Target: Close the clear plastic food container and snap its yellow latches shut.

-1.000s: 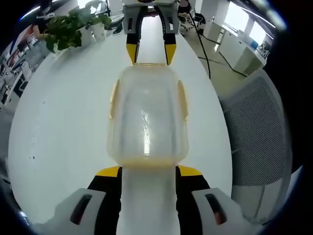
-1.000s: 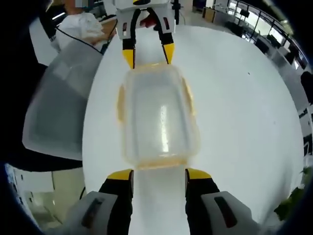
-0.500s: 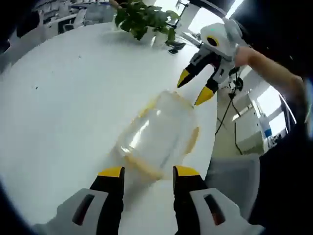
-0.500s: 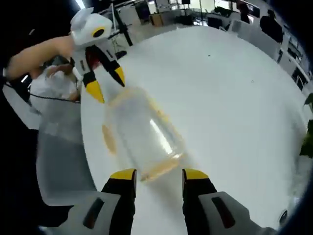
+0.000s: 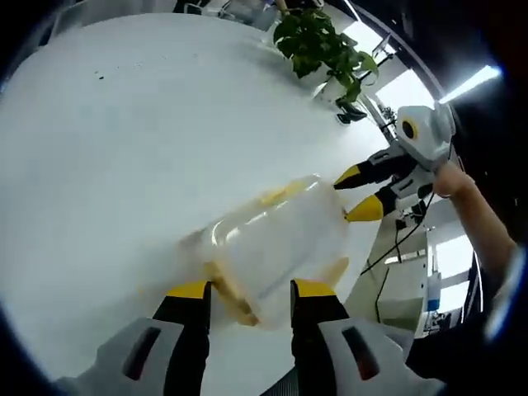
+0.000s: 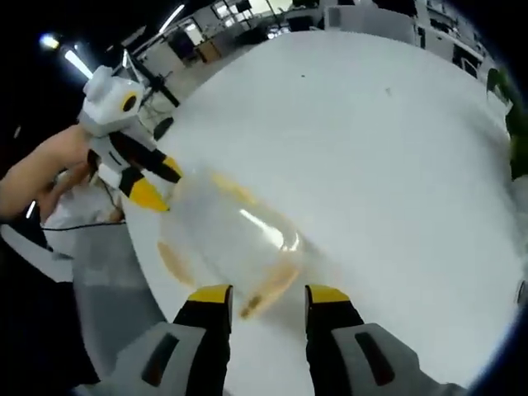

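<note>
Between the left tongs [image 5: 242, 289], jaws parted and empty, sits the container [image 5: 276, 247] on the white bench [image 5: 107, 165], lid on. Both views have rolled since a second ago; the container holds its place. Right tongs [image 6: 268, 294] also gape, gripping nothing. Yellow latches [image 6: 268, 289]: probably unsnapped. Plant [image 5: 318, 41] at the far edge.

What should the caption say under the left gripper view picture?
Clear container with yellow latches lies on the white table, between the open left gripper and the right gripper.
</note>
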`<state>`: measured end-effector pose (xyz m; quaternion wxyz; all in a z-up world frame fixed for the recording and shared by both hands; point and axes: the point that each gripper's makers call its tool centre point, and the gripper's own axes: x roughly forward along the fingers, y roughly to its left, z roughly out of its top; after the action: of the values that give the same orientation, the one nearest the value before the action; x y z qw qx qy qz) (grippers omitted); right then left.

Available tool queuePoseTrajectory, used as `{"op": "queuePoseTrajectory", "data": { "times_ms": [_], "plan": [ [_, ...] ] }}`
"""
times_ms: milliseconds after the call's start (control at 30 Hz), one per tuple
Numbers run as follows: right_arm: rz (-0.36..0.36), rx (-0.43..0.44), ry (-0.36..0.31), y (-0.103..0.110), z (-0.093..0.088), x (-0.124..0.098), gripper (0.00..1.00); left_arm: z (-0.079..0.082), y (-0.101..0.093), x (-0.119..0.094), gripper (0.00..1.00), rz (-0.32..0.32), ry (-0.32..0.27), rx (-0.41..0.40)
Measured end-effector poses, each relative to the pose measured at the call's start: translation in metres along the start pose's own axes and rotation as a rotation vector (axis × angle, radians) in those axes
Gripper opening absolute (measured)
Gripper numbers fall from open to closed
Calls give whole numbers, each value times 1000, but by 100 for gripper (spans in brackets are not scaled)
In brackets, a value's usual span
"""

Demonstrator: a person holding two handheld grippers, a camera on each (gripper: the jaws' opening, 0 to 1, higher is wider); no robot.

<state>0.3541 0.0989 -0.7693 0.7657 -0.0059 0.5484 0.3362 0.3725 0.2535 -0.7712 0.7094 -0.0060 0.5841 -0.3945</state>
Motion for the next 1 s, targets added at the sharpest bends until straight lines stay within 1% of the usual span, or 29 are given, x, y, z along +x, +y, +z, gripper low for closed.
{"op": "queuePoseTrajectory", "data": {
  "times_ms": [67,133,167,200,267,367,600,700,733,800,1000],
  "plan": [
    [6,14,-3,2,-1,3,33,-4,0,2,37,8,0,-15],
    [3,12,-2,2,-2,6,33,-6,1,3,37,27,-7,-6],
    [9,26,-16,3,0,6,33,-7,0,3,37,22,-14,-16],
    [10,39,-24,5,0,7,32,-7,-2,4,36,11,-21,-54],
    [17,53,-31,5,1,7,32,-6,0,4,37,11,-22,-62],
    [40,82,-35,8,1,8,29,-8,1,5,36,-3,-19,-108],
    [39,102,-34,7,2,10,29,-10,2,7,35,-26,-19,-176],
    [37,106,-28,7,3,10,28,-10,2,7,33,-37,-19,-190],
    [35,110,-26,7,3,10,28,-12,-1,7,33,-55,-8,-209],
    [31,112,-22,9,3,10,28,-10,0,7,33,-47,-17,-197],
    [31,146,-29,9,2,10,26,-9,-1,7,32,-51,-8,-202]
  ]
}}
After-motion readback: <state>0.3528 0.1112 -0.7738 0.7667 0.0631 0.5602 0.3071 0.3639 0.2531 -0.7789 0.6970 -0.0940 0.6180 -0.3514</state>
